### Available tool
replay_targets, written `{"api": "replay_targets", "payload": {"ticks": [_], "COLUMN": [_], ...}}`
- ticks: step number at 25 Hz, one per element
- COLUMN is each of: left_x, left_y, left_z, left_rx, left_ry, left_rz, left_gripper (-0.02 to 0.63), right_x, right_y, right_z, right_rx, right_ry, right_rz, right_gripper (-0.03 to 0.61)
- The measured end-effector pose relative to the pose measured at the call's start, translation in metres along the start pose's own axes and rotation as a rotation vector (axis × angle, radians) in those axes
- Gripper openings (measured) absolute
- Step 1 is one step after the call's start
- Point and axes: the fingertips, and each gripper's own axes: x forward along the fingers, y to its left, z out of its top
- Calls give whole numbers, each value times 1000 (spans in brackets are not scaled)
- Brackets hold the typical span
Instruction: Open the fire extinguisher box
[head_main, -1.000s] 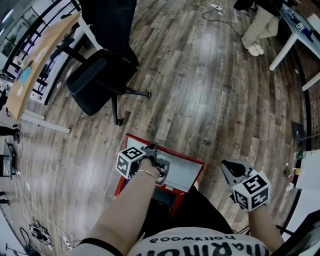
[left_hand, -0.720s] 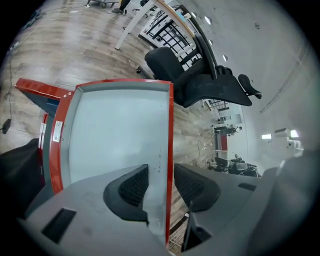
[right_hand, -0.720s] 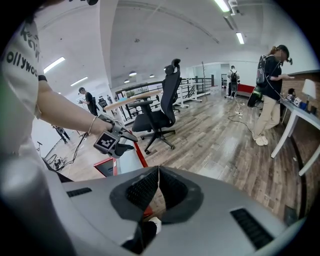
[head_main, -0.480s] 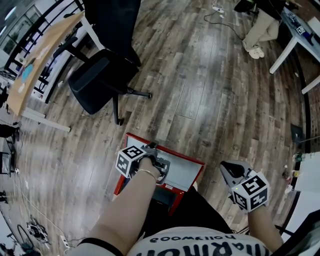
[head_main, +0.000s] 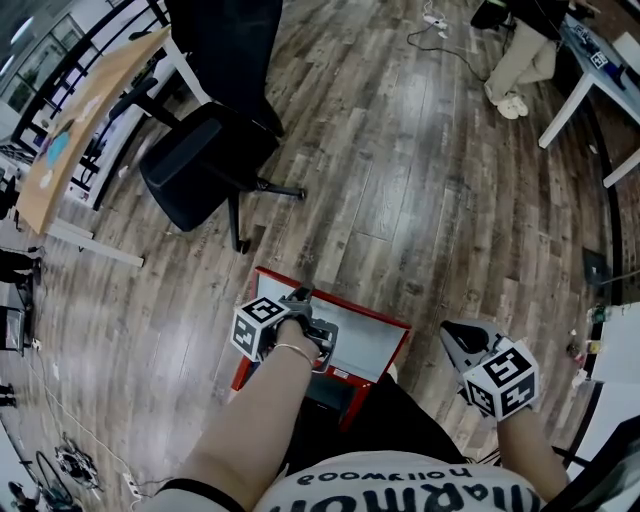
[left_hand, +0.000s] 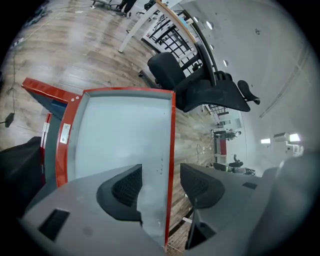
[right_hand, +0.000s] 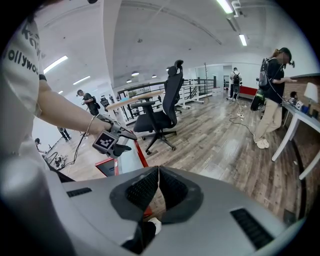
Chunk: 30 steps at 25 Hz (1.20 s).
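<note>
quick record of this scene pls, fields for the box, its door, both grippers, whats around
box: red fire extinguisher box on the wood floor at the person's feet
door: door open, a pale panel in a red frame, swung clear of the box body
left gripper: jaws apart, just been opening; the door's red edge stands between them, pads not pressing it
right gripper: jaws together, nothing between them, held right of the box
nearby: black office chair beyond the box
</note>
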Motion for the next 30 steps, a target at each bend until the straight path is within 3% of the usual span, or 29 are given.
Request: {"api": "replay_targets", "payload": {"ticks": [14,20,30], "left_x": [-35,-58,-110], "left_y": [-11,-40,-83], "left_z": [7,14,41], "left_rx": [34,61,218], "left_ry": [78,169,306], "left_rz": [-75,-203,-357], "left_gripper": [216,216,216], "right_x": [-6,-9,-9], "right_y": [36,71,140], "right_z": [31,45,77], "right_rx": [-52,-66,-63], "right_ry": [-40,-59,-119], "right_rz": [-20,-52,-129], "right_gripper": [11,11,11]}}
